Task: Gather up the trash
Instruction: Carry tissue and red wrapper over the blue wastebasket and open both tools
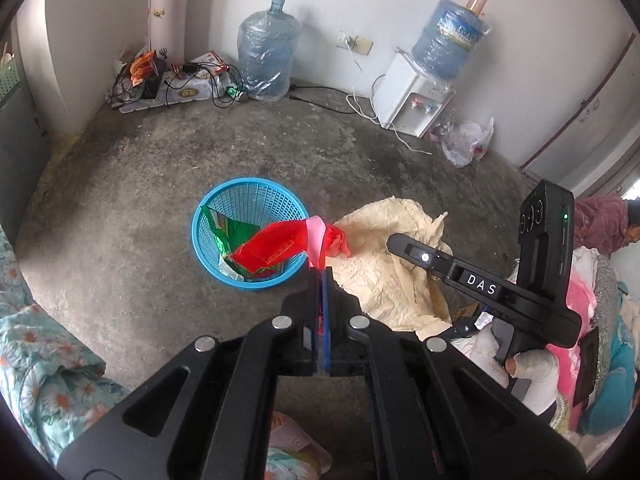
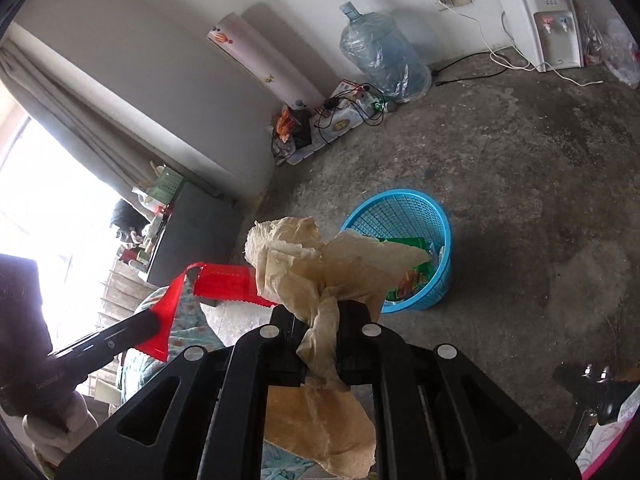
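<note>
A blue mesh basket point(image 1: 208, 240) stands on the concrete floor and holds green and other wrappers point(image 1: 226, 232). My left gripper point(image 1: 320, 270) is shut on a red plastic bag point(image 1: 280, 246) that hangs over the basket's near right rim. My right gripper point(image 2: 318, 308) is shut on a crumpled sheet of yellowish paper point(image 2: 320, 264), held in the air just left of the blue mesh basket point(image 2: 400, 216) in the right wrist view. In the left wrist view that paper point(image 1: 392, 248) and the right gripper's black body point(image 1: 480, 280) sit to the right of the basket. The red bag point(image 2: 224, 284) also shows at the left of the right wrist view.
Two large water bottles point(image 1: 268, 52), a white water dispenser point(image 1: 408, 96) with trailing cords, and a pile of boxes and cables point(image 1: 172, 80) line the far wall. A clear plastic bag point(image 1: 468, 140) lies by the dispenser. Floral bedding point(image 1: 48, 352) sits at left, and a seated person point(image 1: 608, 224) at right.
</note>
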Motion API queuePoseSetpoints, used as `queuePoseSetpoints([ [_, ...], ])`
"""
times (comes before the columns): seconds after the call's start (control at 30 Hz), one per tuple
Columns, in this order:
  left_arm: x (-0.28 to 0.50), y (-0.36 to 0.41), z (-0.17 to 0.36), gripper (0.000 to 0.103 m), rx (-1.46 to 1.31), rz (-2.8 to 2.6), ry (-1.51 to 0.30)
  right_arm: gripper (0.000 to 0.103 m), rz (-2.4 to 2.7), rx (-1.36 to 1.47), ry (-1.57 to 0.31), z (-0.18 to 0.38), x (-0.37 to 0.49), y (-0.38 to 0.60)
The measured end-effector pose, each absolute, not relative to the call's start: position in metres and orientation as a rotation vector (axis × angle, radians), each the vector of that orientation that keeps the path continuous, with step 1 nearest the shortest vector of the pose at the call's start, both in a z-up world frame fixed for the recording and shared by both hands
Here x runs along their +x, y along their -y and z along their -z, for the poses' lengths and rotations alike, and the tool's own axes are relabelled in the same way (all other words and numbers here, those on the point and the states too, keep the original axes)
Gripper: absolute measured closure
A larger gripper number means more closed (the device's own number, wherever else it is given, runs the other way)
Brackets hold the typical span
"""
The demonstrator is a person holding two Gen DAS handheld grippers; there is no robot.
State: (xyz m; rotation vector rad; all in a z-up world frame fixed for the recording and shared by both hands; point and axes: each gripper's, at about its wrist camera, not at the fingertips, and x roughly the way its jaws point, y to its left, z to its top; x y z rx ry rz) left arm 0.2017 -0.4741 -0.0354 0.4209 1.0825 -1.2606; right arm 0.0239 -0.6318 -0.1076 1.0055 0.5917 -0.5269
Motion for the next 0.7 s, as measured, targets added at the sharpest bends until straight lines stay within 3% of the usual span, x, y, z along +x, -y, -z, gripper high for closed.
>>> queuePoseSetpoints([
  [0.33,0.260,0.560,0.130,0.103,0.435,1.173,-1.188,0.093,0.620,1.103,-0.740,0.203,0.103,0.702],
  [0.5,0.283,0.578,0.157,0.084,0.418,1.134,-1.207,0.093,0.649,1.136,-0.798,0.239,0.134,0.724],
  [0.6,0.296,0.582,0.165,0.066,0.375,1.108,-1.215,0.093,0.661,1.147,-0.818,0.256,0.149,0.734],
  [0.7,0.303,0.577,0.166,0.063,0.349,1.083,-1.214,0.090,0.679,1.146,-0.830,0.270,0.163,0.745],
])
